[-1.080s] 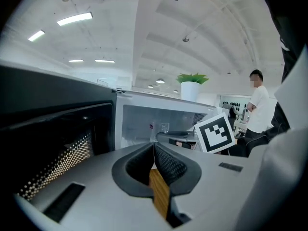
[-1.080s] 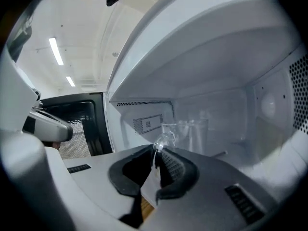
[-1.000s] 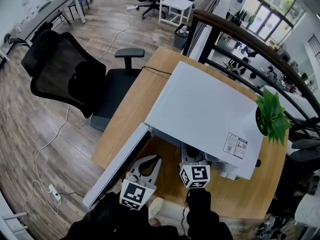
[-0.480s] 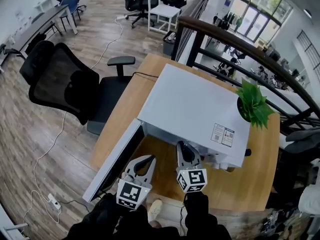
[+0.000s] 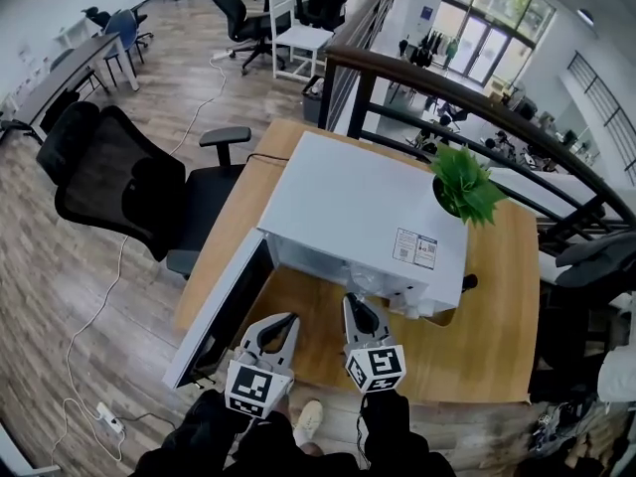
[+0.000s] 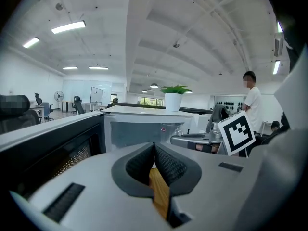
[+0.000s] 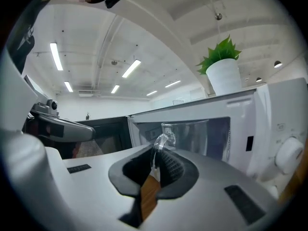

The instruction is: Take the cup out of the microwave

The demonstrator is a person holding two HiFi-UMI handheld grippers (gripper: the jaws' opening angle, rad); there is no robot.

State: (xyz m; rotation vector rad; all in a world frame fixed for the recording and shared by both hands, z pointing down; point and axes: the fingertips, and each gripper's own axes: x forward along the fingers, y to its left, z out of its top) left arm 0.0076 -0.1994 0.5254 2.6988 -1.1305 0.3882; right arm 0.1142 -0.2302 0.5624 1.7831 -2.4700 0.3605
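The white microwave stands on the wooden table, its door swung open to the left. In the right gripper view a clear glass cup hangs in front of the open cavity, level with the doorway. My right gripper is shut on the cup's handle. From the head view that gripper sits just outside the microwave's front. My left gripper hovers beside it, to the left, above the table. Its jaws are shut with nothing between them.
A potted green plant stands on the microwave's right rear corner. A black office chair is left of the table, a dark railing behind it. A person stands in the background of the left gripper view.
Both grippers have drawn back from the microwave toward me. The right one's tips were inside the cavity and are now outside it, with the cup in them.
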